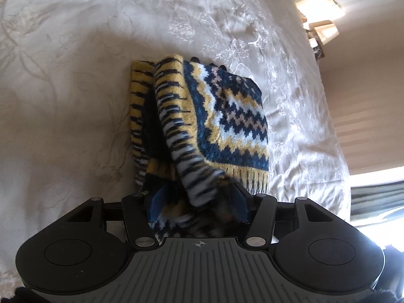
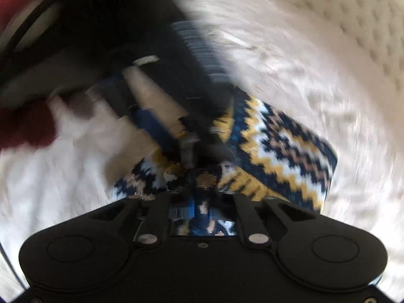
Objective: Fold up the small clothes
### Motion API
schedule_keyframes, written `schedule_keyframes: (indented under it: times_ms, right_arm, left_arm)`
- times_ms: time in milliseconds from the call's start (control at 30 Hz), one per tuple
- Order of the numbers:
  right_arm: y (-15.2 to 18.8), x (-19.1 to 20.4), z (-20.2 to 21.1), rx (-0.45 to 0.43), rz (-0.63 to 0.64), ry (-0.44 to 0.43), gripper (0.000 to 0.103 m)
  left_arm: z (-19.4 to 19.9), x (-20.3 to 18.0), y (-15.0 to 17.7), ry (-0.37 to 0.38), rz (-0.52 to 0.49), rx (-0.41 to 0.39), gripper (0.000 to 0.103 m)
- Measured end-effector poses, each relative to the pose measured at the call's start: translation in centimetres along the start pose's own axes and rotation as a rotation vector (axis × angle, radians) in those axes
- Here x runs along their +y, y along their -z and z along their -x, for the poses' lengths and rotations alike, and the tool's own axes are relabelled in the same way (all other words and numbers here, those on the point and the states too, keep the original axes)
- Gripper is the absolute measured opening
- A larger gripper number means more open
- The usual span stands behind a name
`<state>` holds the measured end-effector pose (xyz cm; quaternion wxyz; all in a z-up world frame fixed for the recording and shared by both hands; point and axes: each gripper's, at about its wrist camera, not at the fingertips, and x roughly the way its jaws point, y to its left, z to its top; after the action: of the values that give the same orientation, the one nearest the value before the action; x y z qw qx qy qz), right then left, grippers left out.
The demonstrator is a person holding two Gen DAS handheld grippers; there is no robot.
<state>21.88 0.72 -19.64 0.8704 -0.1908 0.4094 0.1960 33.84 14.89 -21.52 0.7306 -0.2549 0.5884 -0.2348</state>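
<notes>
Mid-fold, the left gripper (image 1: 198, 202) clamps the knitted sweater (image 1: 222, 116) bunched on the bedspread (image 1: 75, 75), the right gripper (image 2: 202, 202) is pinched on its near edge, so flattening should follow.

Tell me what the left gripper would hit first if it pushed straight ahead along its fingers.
The knitted sweater. The left gripper already has a bunched fold of it between its fingers, and the rest lies directly ahead on the cream bedspread. Past it, probably only bedspread; depth is unclear.
</notes>
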Motion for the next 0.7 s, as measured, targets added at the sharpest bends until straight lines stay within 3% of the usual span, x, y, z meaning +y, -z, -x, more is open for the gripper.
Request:
schedule_keyframes:
  times_ms: [167, 267, 433, 567, 700]
  right_arm:
    - [0.0, -2.9, 2.3, -0.043, -0.145, -0.003, 0.017]
    - [0.1, -3.4, 2.5, -0.041, -0.148, -0.019, 0.017]
    - [0.1, -3.0, 1.8, -0.013, -0.138, -0.044, 0.017]
    - [0.0, -3.0, 1.7, -0.023, -0.133, -0.053, 0.017]
    - [-0.3, -3.1, 1.7, -0.034, -0.131, -0.062, 0.017]
  left_arm:
    - [1.5, 1.0, 0.3, 0.034, 0.073, -0.039, 0.058]
    - [0.9, 0.4, -0.4, 0.072, 0.089, -0.042, 0.072]
    - [1.1, -0.5, -1.7, 0.152, 0.154, -0.15, 0.075]
    - [-0.2, -1.2, -2.7, 0.039, 0.129, -0.108, 0.078]
    - [-2.3, -0.5, -3.4, 0.029, 0.16, -0.021, 0.078]
